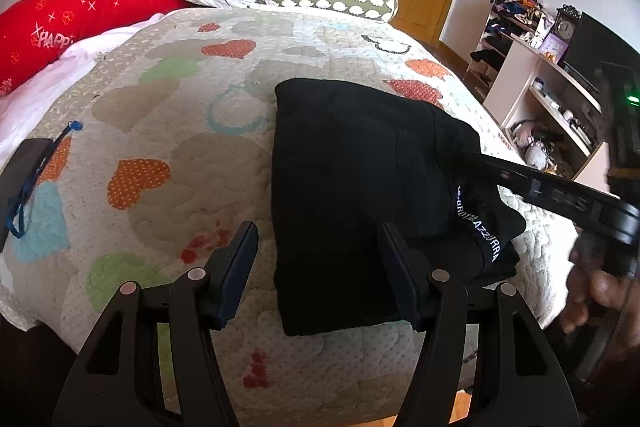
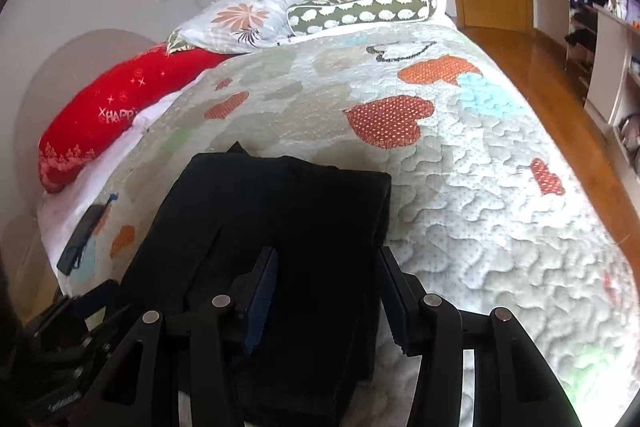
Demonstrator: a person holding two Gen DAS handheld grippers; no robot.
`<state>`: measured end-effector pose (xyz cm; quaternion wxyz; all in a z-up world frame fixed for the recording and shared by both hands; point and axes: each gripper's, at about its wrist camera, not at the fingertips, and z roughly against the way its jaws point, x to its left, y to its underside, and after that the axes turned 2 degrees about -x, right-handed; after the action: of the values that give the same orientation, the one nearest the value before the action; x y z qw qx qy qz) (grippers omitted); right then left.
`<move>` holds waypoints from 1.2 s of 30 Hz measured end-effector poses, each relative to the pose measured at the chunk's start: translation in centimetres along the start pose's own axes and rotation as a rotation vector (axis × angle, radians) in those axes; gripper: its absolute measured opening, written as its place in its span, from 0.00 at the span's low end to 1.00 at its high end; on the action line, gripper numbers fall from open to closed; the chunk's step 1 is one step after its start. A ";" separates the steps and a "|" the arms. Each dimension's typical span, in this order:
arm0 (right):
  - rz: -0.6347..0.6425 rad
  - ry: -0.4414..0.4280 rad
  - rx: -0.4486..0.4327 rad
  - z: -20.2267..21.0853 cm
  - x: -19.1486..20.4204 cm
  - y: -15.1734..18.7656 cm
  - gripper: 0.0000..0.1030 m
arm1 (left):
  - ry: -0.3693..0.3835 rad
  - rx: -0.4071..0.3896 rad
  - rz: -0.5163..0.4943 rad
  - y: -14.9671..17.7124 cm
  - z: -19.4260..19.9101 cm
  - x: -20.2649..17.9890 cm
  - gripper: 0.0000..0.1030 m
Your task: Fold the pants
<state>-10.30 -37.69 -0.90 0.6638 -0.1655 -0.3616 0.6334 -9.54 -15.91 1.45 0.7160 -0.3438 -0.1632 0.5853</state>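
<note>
- Pants (image 1: 352,195): black, folded into a thick block on the quilt (image 1: 168,131). The waistband end, with its lettered band, sits loose and rumpled at the block's right side.
- Left gripper (image 1: 320,267): jaws apart, nothing clamped. The block's near-left edge lies between and just beyond them.
- Right gripper (image 2: 326,287): jaws apart over the block's near-right part, with cloth below the gap. No pinch can be confirmed.
- Risk: a shallow bite would likely take only the top layer, peeling the stack open when lifted.
- Risk: the loose waistband may slide out and spoil the outline, since nothing pins it.
- Risk: the two grippers work close together; uneven pulls would probably skew the block.
- Risk: dragging could ruck the quilt.
</note>
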 end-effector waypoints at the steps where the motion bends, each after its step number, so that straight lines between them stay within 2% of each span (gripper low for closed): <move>1: 0.015 -0.011 -0.003 0.6 0.3 0.2 0.47 | 0.001 0.000 0.002 0.0 0.0 0.0 0.61; 7: 0.088 -0.063 0.015 2.7 1.9 2.5 0.47 | 0.003 0.000 0.002 0.0 -0.1 -0.1 0.61; 9: 0.112 -0.054 0.046 2.3 2.2 3.6 0.47 | -0.001 0.001 -0.003 -0.1 0.0 -0.1 0.61; 12: 0.140 -0.023 0.041 1.3 2.3 5.0 0.51 | 0.000 0.002 -0.005 0.0 -0.1 -0.3 0.61; 17: 0.074 -0.066 0.057 1.8 1.5 4.1 0.52 | 0.025 -0.002 0.013 -0.4 0.6 0.2 0.61; 23: -0.015 -0.083 0.017 2.5 -0.7 2.8 0.54 | 0.012 -0.024 0.018 -1.7 1.1 1.2 0.61; 29: -0.107 -0.129 0.048 1.3 -2.1 2.5 0.57 | 0.023 0.016 0.045 -2.4 -0.3 2.0 0.61; 36: -0.137 -0.170 0.073 -0.1 -3.3 2.3 0.63 | 0.052 0.050 0.025 -3.1 -1.9 1.8 0.61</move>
<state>-11.74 -40.54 -3.44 0.6781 -0.0618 -0.4039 0.6109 -5.59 -15.03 1.89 0.7208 -0.3429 -0.1257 0.5891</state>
